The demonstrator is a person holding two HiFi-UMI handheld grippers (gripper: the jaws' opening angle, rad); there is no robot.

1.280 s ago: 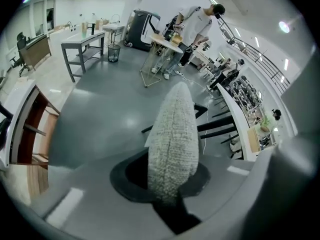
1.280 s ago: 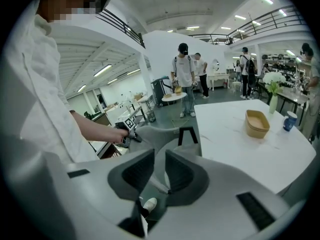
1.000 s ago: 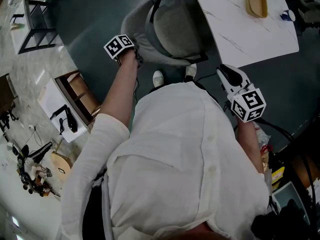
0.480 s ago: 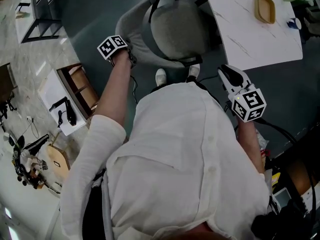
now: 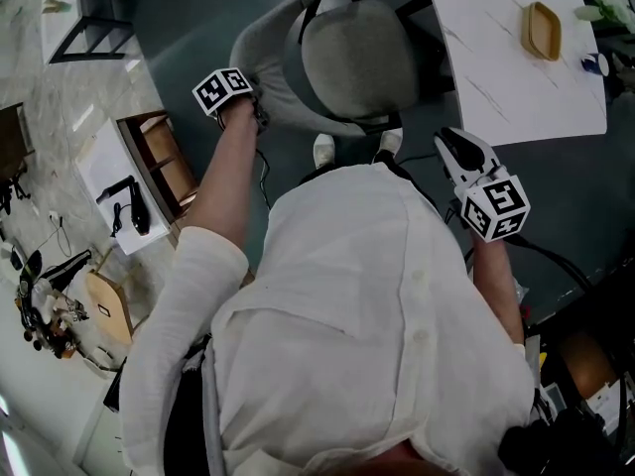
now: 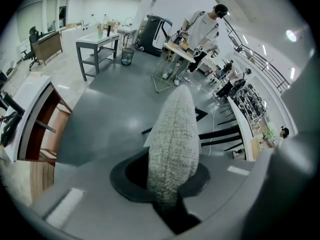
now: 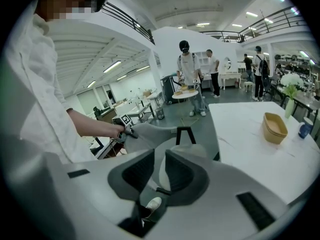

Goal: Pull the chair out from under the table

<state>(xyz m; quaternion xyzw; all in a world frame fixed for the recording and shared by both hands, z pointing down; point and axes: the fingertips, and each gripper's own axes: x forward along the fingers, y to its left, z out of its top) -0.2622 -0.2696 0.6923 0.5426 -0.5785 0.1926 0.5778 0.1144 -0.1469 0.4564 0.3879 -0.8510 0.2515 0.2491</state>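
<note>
Head view: one grey upholstered chair [image 5: 347, 62], one white marbled table [image 5: 496, 87], one wooden bowl [image 5: 544, 30] near the tabletop's right edge, two grippers. The left gripper [image 5: 250, 110] is clamped on the left rim of the chair's curved backrest. The right gripper [image 5: 448, 145] hangs free off the table's near corner, touching nothing. Two white shoes [image 5: 322, 150] stand just behind the seat. Compared with a second ago, the seat has drawn away from the table's edge (it was tucked partly beneath it) and now sits almost clear, with a black leg showing in the gap. The floor under the chair is dark grey; pale stone flooring lies to the left.

Left gripper view: the left gripper [image 6: 167, 194] has its jaws pinched nearly together on the woven backrest [image 6: 174, 139], which rises edge-on between them. Beyond is an open workshop hall with grey floor and work tables.

Right gripper view: the right gripper [image 7: 159, 171] has its jaws a narrow way apart with nothing held. The chair [image 7: 150, 133] and table [image 7: 240, 134] lie beyond, the bowl [image 7: 274, 128] toward the tabletop's right edge.
</note>
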